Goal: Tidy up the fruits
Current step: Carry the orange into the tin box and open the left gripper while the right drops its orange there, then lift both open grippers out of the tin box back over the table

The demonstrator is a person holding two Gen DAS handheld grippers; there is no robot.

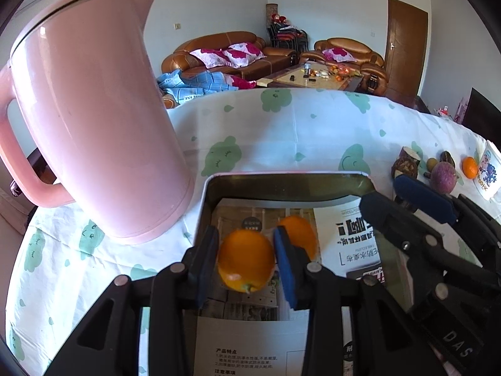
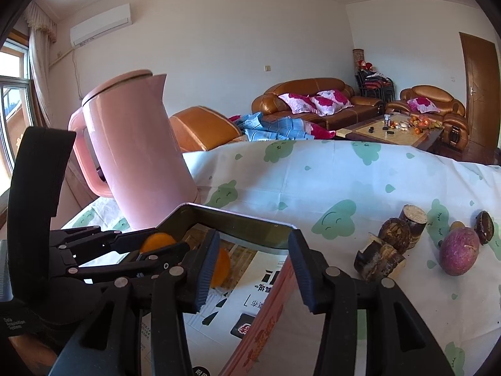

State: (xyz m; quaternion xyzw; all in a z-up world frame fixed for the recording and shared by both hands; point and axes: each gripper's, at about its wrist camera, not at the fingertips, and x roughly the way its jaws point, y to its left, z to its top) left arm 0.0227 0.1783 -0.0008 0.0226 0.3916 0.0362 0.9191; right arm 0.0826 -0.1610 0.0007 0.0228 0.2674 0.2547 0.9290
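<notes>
My left gripper [image 1: 245,258] is shut on an orange [image 1: 246,261] and holds it inside a metal tin [image 1: 281,177] lined with printed paper. A second orange [image 1: 300,235] lies in the tin just beyond. My right gripper [image 2: 252,268] is open and empty over the tin's right part [image 2: 238,219]; it also shows at the right in the left wrist view [image 1: 407,194]. On the cloth to the right lie a purple fruit [image 2: 458,252], brown cut pieces [image 2: 396,235] and a small orange [image 1: 469,166].
A tall pink kettle [image 1: 94,109] stands close to the tin's left side. A white printed cup [image 1: 488,169] stands at the far right. The table has a white cloth [image 1: 297,125] with green prints. Sofas and a coffee table are behind.
</notes>
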